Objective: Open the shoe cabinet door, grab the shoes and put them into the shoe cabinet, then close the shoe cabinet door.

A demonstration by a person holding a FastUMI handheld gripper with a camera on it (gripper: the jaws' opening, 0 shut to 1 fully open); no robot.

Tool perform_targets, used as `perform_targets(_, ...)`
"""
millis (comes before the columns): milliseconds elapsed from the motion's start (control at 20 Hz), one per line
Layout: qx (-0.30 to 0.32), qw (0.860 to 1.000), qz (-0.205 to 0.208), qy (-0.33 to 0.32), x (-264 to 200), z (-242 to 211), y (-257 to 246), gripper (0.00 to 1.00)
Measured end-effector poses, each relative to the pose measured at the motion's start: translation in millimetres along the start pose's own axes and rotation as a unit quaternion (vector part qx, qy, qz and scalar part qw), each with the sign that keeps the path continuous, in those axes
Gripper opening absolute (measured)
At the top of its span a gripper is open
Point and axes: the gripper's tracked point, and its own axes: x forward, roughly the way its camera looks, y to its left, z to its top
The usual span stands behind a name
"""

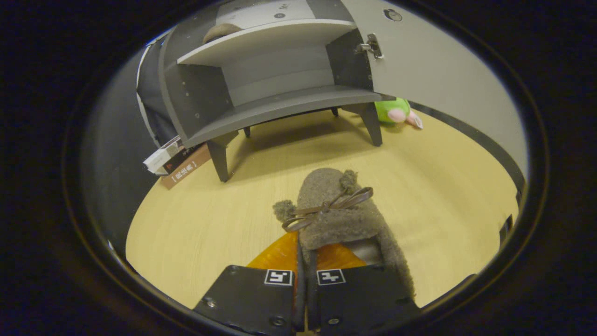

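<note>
**A:** What sits nearest you right now?

**B:** Your gripper (pixel 305 280), fingers drawn close together and pinching the edge of one fuzzy brown slipper (pixel 338 217) at its heel opening. The slipper points away from you, its thin bow (pixel 326 207) and two pom-poms on top. It looks lifted over the pale wooden floor (pixel 443 186), though you cannot be sure it is clear of it.

**A:** And the shoe cabinet?

**B:** The grey shoe cabinet (pixel 261 74) stands on dark legs well beyond your fingers, toward the floor's far edge. Its door (pixel 433 65) is swung wide to the right, with one hinge (pixel 371 45) showing on the inner side.

**A:** What is inside?

**B:** You can count two compartments. The lower one holds nothing you can see. On the upper shelf, at its left end, one rounded brown thing (pixel 221 31) peeks out; you cannot tell what it is.

**A:** Anything else around?

**B:** One green and pink plush toy (pixel 395 111) lies on the floor by the cabinet's right front leg, under the door. A small stack of boxes (pixel 175 161) rests beside the left front leg.
</note>
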Motion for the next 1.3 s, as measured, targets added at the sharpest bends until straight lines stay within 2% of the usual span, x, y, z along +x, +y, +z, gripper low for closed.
perform_targets(150,-0.003,1.0,0.011,-0.009,-6.8,2.8,1.0,0.06)
perform_targets(500,-0.045,0.994,0.014,-0.102,-61.8,42.5,7.3,0.06)
perform_targets(750,-0.083,0.983,0.031,-0.162,-117.8,86.8,32.3,0.06)
perform_targets(950,-0.099,0.975,0.028,-0.197,-148.7,130.5,43.6,0.06)
perform_targets(1300,-0.069,0.967,0.053,-0.239,-197.3,215.8,66.4,0.05)
